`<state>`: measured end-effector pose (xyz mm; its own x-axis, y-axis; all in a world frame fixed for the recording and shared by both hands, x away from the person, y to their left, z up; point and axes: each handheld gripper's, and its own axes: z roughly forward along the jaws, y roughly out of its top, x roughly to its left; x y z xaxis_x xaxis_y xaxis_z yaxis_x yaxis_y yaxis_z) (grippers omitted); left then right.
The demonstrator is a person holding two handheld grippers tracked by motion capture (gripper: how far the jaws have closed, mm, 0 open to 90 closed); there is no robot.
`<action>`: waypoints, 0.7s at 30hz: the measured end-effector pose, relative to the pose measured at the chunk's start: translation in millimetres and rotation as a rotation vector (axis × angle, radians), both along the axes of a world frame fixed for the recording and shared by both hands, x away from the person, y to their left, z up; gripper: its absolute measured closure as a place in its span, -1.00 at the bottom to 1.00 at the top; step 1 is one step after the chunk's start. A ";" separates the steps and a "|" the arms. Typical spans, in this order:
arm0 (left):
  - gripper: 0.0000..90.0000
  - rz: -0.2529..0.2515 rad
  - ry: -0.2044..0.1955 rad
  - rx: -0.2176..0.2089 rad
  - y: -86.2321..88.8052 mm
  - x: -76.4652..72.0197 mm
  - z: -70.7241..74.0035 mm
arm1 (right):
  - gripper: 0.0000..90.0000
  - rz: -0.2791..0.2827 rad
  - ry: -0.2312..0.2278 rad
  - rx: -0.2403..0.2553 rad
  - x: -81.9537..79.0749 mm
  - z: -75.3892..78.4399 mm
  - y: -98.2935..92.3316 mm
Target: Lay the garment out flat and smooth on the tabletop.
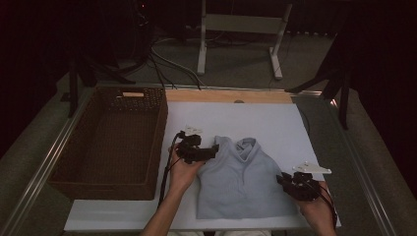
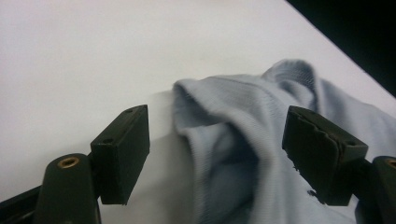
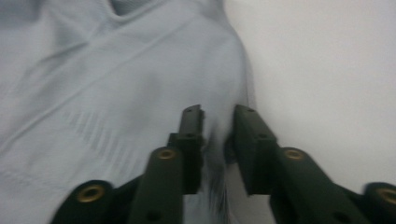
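A: Dark room behind, cables on the floor and a white frame (image 1: 239,29) standing past the table's far edge. The table (image 1: 246,118) is covered in white.

B: Biggest thing on it?

A: The basket (image 1: 110,142), brown wicker, well to the outer side of the left gripper (image 1: 212,147). Then the pale blue shirt (image 1: 238,179), lying flat between the two grippers, collar away from the person.

B: How does the left one stand?

A: Jaws spread wide. The left gripper view puts the shirt's (image 2: 261,154) shoulder fold between its pads (image 2: 122,154), and neither pad touches cloth. From above that gap is too small to read; there the gripper just sits at the shirt's upper corner.

B: And the right gripper (image 1: 284,181)?

A: At the shirt's lower side edge. In the right gripper view (image 3: 217,140) the jaws stand nearly together with the shirt's (image 3: 116,93) edge in the narrow gap. The frame is blurred, so I can't tell whether the pads press on the cloth.

B: Anything cut off?

A: The high view alone shows the basket and both hands; the left hand (image 1: 182,172) is whole, the right hand (image 1: 317,206) runs off the bottom. The gripper views show cloth and white surface, never the whole shirt.
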<state>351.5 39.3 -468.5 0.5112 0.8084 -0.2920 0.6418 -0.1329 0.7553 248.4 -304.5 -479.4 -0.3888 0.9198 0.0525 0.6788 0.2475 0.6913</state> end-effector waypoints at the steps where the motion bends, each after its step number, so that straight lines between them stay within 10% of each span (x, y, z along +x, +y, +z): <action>1: -0.44 -0.007 -0.005 0.002 -1.2 -0.3 1.6 | 0.70 0.014 -0.009 0.003 -1.6 1.5 1.4; 10: -0.41 -0.077 -0.019 0.007 -23.2 -3.6 9.9 | 0.86 0.178 -0.080 -0.024 -17.2 12.1 26.8; 21: -0.28 -0.167 -0.021 0.002 -51.7 -11.0 11.6 | 0.87 0.239 -0.076 -0.015 -25.3 11.3 42.7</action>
